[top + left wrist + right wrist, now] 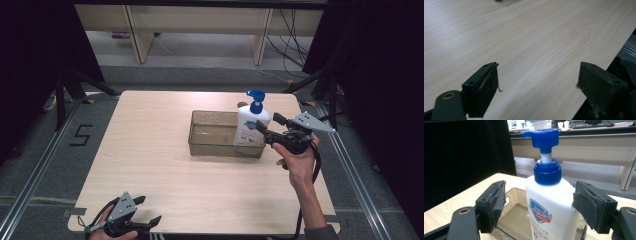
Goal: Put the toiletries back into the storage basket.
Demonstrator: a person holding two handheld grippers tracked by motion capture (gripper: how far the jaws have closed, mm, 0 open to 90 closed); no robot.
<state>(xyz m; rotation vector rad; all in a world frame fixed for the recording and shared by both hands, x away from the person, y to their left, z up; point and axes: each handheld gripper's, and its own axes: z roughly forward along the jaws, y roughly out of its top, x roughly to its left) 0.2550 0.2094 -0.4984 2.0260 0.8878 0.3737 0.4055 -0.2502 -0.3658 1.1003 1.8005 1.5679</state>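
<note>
The bottle (251,126) is standing upright in the tray (212,134), at its 3 o'clock end, so placing looks done; withdrawal is judged to be left. The right tool (268,127) is being held level at the bottle's 3 o'clock, jaws spread beside it, pads apart from it. The left tool (148,209) is being rested released at the bench's (150,165) 7 o'clock corner.

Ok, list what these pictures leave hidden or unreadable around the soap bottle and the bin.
- Soap bottle base: cut off by the bottom edge in the right gripper view; behind the tinted bin wall in the high view.
- Small label print: too small to read.
- Dark thing behind the bottle: mostly hidden by it, high view.
- Right gripper pad contact: cannot tell.
</note>
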